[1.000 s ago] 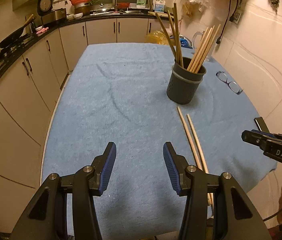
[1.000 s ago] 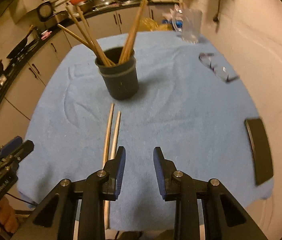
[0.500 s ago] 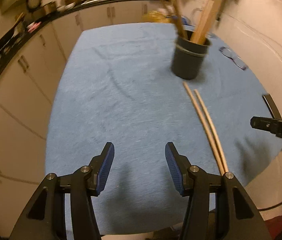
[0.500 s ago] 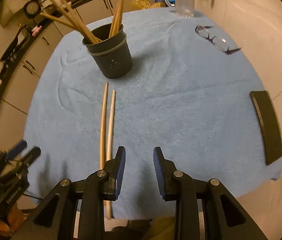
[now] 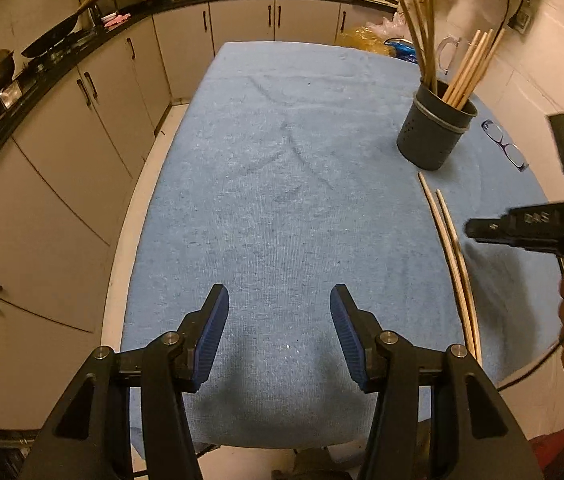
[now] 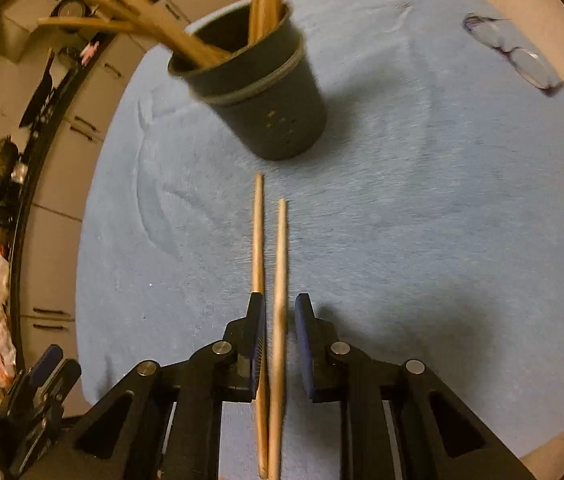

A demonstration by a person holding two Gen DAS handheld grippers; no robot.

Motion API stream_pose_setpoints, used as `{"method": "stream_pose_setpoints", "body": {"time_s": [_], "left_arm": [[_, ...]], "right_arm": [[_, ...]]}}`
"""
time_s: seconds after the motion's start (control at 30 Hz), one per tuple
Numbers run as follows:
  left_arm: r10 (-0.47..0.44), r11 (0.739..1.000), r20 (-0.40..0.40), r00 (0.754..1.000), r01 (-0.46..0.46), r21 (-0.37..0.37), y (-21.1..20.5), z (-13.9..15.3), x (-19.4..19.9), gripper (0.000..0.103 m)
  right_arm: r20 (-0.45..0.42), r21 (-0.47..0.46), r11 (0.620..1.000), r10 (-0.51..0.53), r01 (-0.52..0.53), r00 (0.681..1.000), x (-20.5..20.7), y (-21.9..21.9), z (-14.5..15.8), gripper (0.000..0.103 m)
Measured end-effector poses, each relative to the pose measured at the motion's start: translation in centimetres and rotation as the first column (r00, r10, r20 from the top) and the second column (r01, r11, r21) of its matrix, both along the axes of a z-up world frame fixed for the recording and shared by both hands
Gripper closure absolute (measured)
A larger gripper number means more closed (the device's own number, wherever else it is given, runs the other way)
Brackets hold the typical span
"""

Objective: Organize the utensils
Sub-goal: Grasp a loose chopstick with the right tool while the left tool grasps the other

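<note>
Right hand-held gripper closing around two loose chopsticks on bench, pads not yet pressing; left hand-held gripper spread, empty.

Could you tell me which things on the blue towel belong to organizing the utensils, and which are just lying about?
Part of the job:
- two loose chopsticks, between the closing jaws of the right gripper
- dark utensil holder with chopsticks standing in it

Lying about:
- eyeglasses
- clear glass jug
- blue towel
</note>
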State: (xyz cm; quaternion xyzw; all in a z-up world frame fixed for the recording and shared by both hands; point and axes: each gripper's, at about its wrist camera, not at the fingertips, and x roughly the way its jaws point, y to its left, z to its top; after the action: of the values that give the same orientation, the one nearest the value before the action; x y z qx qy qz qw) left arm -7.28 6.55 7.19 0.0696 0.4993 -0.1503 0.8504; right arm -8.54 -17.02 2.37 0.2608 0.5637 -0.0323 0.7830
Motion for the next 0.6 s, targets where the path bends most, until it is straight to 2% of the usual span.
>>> {"method": "stream_pose_setpoints", "body": {"time_s": [0.1,0.13,0.33,0.43,0.6], "left_arm": [[-0.002,1.000,-0.009,1.000,0.002,-0.002,0.0,-0.1,-0.2,0.051],[-0.002,1.000,-0.008,1.000,0.002,-0.003,0.1,-0.1,-0.2,0.051],[-0.002,1.000,-0.007,1.000,0.002,-0.012,-0.3,0.2,0.0,0.051],[-0.027,0.999,-0.017,0.999,0.027,-0.023,-1.4,0.4,0.4,0.051],[-0.103,0.992,-0.072,0.992,0.097,-0.080,-4.8,0.3,2.1,0.051]], "right_arm": [[-0.021,-0.030,0.999,0.014,-0.015,1.000,1.1,0.5,-0.7,0.088],[-0.033,-0.050,0.999,0.014,-0.016,0.999,1.4,0.6,-0.9,0.092],[-0.060,-0.059,0.998,0.026,-0.029,0.998,2.6,0.5,-2.3,0.094],[-0.058,-0.102,0.992,0.067,-0.073,0.996,2.7,1.0,-2.1,0.096],[-0.027,-0.086,0.996,0.017,-0.019,0.999,0.9,-1.4,-1.2,0.096]]}}
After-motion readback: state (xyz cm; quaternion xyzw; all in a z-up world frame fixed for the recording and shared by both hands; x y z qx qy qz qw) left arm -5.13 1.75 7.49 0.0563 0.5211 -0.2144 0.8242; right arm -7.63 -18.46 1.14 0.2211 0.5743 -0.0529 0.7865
